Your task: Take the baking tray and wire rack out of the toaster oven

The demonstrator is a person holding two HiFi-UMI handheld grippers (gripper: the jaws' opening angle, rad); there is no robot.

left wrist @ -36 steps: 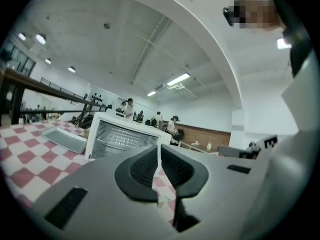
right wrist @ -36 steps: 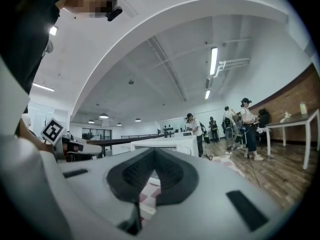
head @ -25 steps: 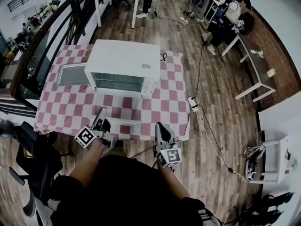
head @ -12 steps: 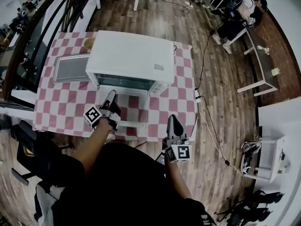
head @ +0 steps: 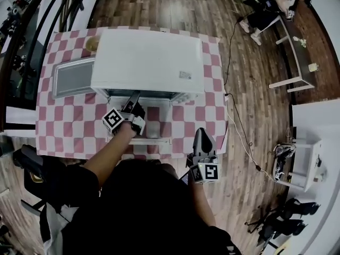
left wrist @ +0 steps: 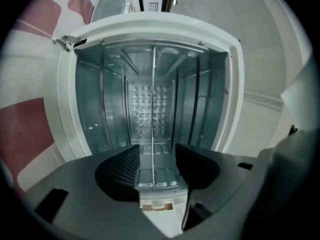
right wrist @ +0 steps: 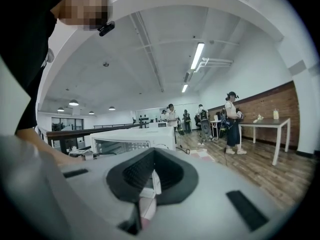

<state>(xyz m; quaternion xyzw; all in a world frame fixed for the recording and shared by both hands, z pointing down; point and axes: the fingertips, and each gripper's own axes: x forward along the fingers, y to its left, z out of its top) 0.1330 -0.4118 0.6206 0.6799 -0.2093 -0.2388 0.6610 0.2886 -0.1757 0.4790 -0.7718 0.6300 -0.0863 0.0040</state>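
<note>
Baking tray (head: 71,78): flat on the checked table (head: 58,126), just beside the toaster oven (head: 149,60) at its nine o'clock.
Left gripper (left wrist: 157,154): at the oven's open mouth, six o'clock of it, pointing inside. Its jaws have just been opening and stand apart, with the wire rack's front edge between them and the pads off it.
Wire rack (left wrist: 152,109): inside the oven, seen edge-on.
Right gripper (head: 200,136): five o'clock of the oven, past the table's edge, jaws together, nothing held.

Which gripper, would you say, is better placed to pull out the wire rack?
Left: the left gripper faces the open toaster oven; its jaws have just been opening, with the wire rack edge between them, ungripped. The right gripper hangs back, shut.
</note>
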